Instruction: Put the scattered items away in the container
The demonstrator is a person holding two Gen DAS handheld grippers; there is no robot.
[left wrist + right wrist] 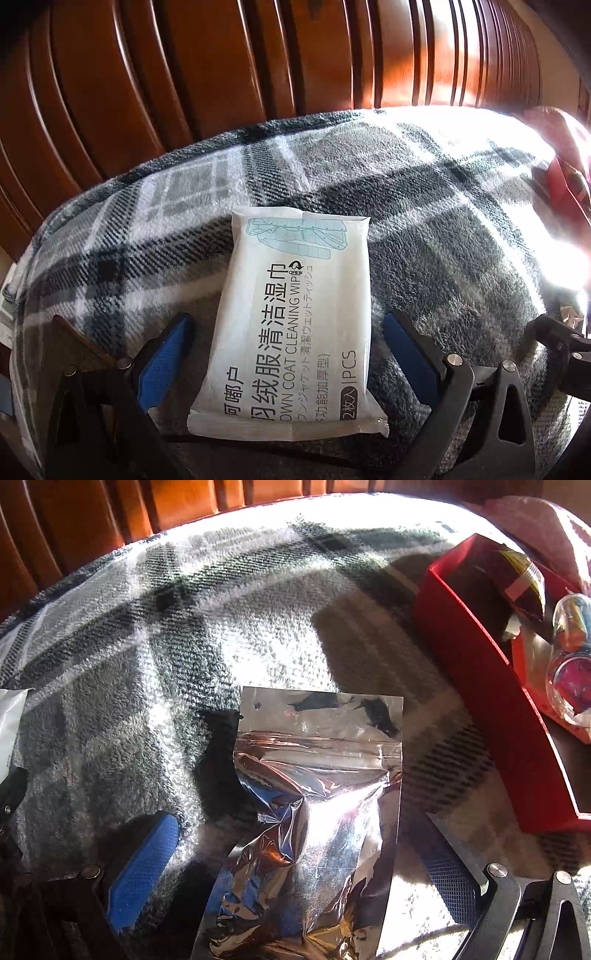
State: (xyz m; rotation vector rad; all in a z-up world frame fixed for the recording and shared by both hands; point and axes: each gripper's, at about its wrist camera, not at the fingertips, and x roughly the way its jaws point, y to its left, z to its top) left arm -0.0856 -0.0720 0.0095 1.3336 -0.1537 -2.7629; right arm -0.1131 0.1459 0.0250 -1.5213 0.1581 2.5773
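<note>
1 wipes pack (291,325), 1 foil pouch (314,823), 1 red box (491,701).

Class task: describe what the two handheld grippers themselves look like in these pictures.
Both the left gripper and the right gripper have black angular frames with triangular cut-outs, round silver pivot bolts, and fingers faced with blue textured pads. No cables or sleeves show.

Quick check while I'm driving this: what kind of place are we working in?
Probably a home bedroom, on a bed. The items lie on a fleecy plaid blanket that runs up against a carved dark-wood panel, likely a headboard. Household bits sit on it: a wipes packet, a foil pouch, a red box.
</note>
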